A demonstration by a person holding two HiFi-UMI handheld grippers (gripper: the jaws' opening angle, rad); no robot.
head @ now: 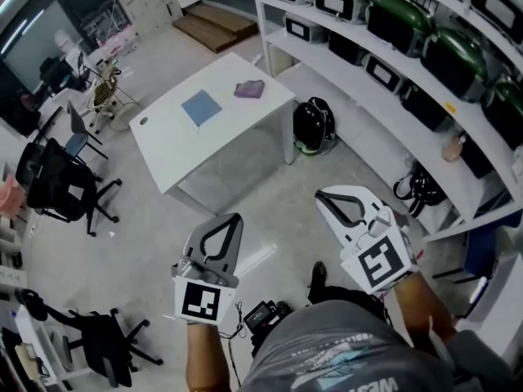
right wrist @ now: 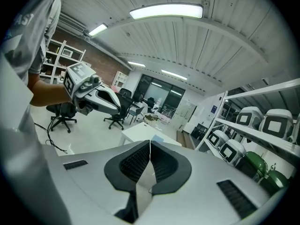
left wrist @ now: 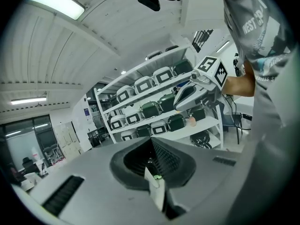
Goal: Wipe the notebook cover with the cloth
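Shelving [head: 392,55] is running along the room's right side. The white worktop [head: 163,141] is standing on the floor, well ahead of the person. Both tools are hanging in the air well short of it. The left tool [head: 236,218] and the right tool [head: 321,195] are each sitting fully closed, jaws pressed together and gripping nothing. The blue notebook [head: 201,107] is lying flat near the worktop's middle. The small purple cloth [head: 249,89] is resting near it, toward the shelving, not touching it.
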